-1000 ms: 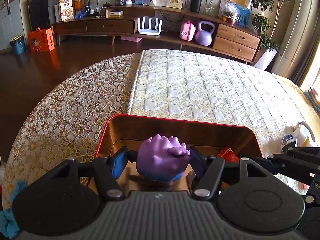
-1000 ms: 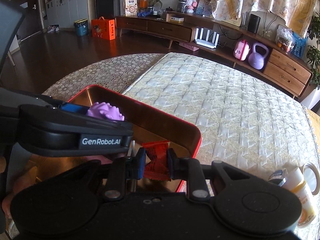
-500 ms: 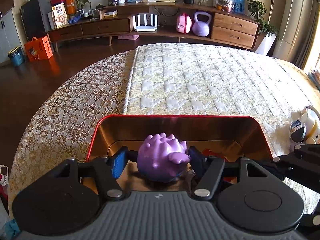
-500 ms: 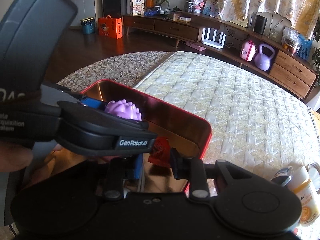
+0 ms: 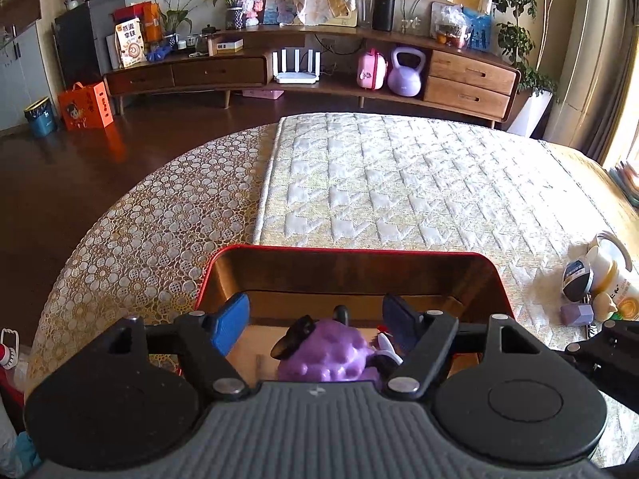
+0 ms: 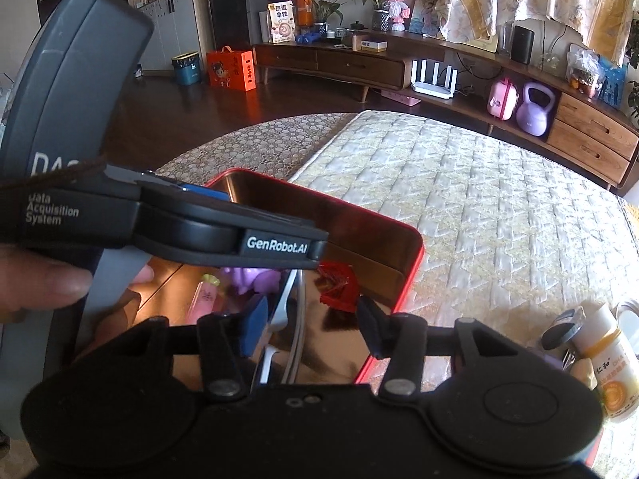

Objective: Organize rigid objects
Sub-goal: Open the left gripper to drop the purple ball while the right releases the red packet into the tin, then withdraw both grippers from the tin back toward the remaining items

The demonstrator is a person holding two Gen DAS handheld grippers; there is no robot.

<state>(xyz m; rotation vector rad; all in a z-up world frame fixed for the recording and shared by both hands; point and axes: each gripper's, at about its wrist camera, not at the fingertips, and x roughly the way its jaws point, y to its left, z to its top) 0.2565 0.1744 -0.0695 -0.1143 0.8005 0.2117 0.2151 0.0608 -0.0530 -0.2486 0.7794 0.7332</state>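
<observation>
Tin [image 5: 351, 250] with a red rim and coppery inside sits at the near edge of the quilted bed cover [image 5: 419, 183]. Left gripper [image 5: 315, 321] hangs released over it, blue pads apart; below them a knobbly purple toy [image 5: 331, 355] with a dark ear lies on the tin's floor. Right gripper [image 6: 309, 319] is likewise spread above a crumpled red wrapper [image 6: 337, 289] toward the tin's right wall
</observation>
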